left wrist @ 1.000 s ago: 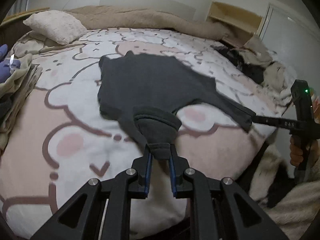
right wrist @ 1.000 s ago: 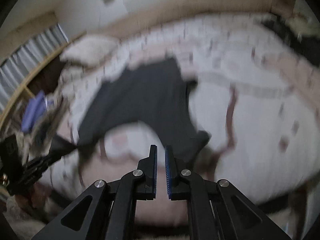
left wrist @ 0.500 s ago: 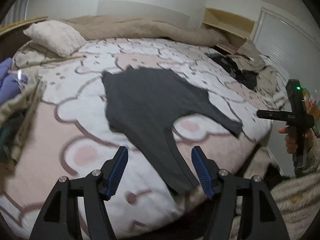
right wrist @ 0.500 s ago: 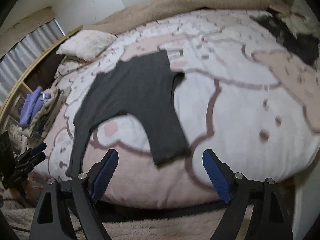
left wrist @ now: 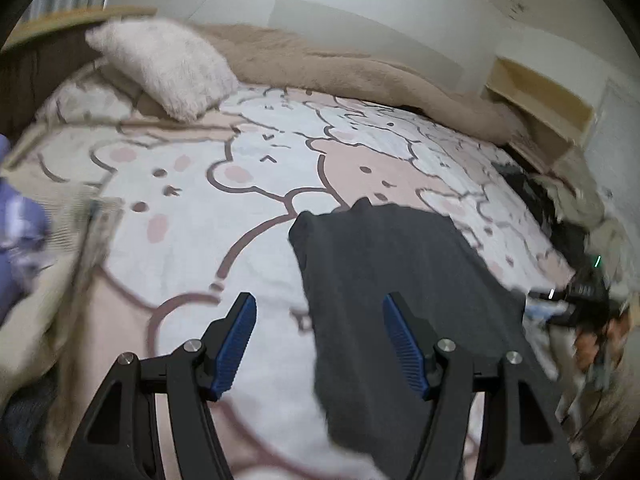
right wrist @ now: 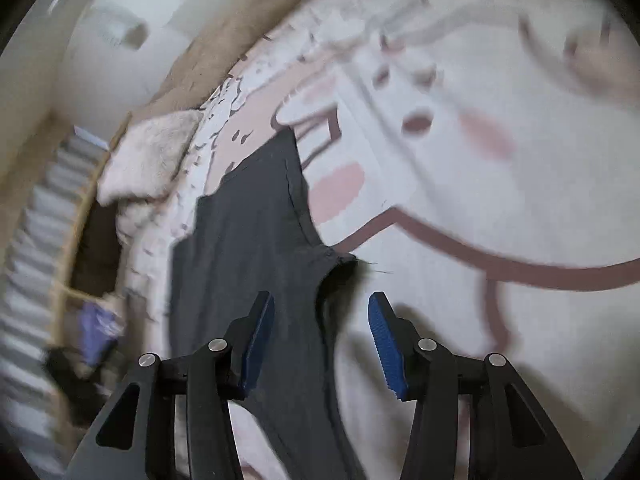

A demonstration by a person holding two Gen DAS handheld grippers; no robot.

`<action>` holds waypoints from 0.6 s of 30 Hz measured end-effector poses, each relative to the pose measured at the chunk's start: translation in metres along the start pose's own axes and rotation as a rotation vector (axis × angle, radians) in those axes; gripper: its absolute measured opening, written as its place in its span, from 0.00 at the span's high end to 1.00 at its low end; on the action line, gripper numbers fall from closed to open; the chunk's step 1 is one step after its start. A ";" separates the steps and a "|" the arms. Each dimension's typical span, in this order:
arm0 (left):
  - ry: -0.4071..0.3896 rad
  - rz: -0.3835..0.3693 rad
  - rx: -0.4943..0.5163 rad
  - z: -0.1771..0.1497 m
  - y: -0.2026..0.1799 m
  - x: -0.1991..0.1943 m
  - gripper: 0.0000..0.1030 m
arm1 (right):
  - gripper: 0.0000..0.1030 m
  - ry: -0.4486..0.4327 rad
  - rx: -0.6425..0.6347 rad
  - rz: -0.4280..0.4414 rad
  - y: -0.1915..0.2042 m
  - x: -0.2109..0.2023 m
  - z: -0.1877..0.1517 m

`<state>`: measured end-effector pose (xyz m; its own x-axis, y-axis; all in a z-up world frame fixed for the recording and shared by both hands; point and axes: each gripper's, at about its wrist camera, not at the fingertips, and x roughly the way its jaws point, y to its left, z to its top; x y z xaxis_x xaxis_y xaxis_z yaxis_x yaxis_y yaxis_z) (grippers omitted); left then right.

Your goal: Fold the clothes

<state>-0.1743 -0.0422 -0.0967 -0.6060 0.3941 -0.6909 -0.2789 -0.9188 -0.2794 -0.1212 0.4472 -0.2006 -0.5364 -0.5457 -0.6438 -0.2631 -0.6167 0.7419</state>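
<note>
A dark grey garment (left wrist: 392,272) lies spread flat on the bear-print bedspread (left wrist: 192,208). My left gripper (left wrist: 318,312) hovers open over the garment's left edge, which runs under the gap between the blue pads; nothing is gripped. In the right wrist view the garment (right wrist: 248,240) stretches away to the left. My right gripper (right wrist: 320,312) is above its frayed corner (right wrist: 336,264); its jaws are closing, the cloth lies under the gap, and the pads do not touch it. Blurred at the edge of the left view is the right gripper (left wrist: 580,300), held by a hand.
A fluffy pillow (left wrist: 168,68) and a beige blanket (left wrist: 360,76) lie at the head of the bed. A stack of clothes (left wrist: 44,248) sits at the left edge. A heap of dark and pale clothes (left wrist: 560,208) lies at the right, below a wooden shelf (left wrist: 540,108).
Both grippers were shut on the garment's ends, let go and opened. Both have since moved in over the garment. The right gripper has rolled and its jaws have narrowed.
</note>
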 end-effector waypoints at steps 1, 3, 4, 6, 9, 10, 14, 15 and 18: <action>0.014 -0.007 -0.013 0.006 0.003 0.012 0.37 | 0.52 0.012 0.046 0.042 -0.005 0.009 0.002; 0.043 -0.007 -0.028 0.017 0.008 0.036 0.37 | 0.73 -0.029 0.045 0.009 -0.006 0.014 0.004; 0.062 -0.006 -0.042 0.021 0.011 0.049 0.38 | 0.80 -0.053 0.031 -0.022 -0.005 0.013 0.004; 0.111 -0.025 -0.083 0.026 0.017 0.075 0.39 | 0.89 -0.094 0.004 -0.078 -0.005 0.007 0.004; 0.175 -0.061 -0.099 0.026 0.015 0.105 0.39 | 0.89 -0.130 -0.042 -0.132 -0.007 -0.004 -0.002; 0.196 -0.057 -0.089 0.024 0.013 0.115 0.39 | 0.89 -0.144 -0.072 -0.161 -0.008 -0.006 -0.005; 0.171 0.005 -0.060 0.024 0.006 0.130 0.64 | 0.89 -0.176 -0.151 -0.193 -0.013 -0.009 -0.012; 0.163 0.017 -0.041 0.026 0.004 0.130 0.90 | 0.89 -0.184 -0.152 -0.183 -0.016 -0.009 -0.013; 0.112 0.039 0.127 0.027 -0.026 0.121 0.93 | 0.89 -0.209 -0.156 -0.157 -0.022 -0.009 -0.015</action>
<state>-0.2607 0.0301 -0.1551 -0.5331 0.3467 -0.7718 -0.3528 -0.9202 -0.1696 -0.0986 0.4573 -0.2144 -0.6569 -0.3182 -0.6836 -0.2381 -0.7727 0.5885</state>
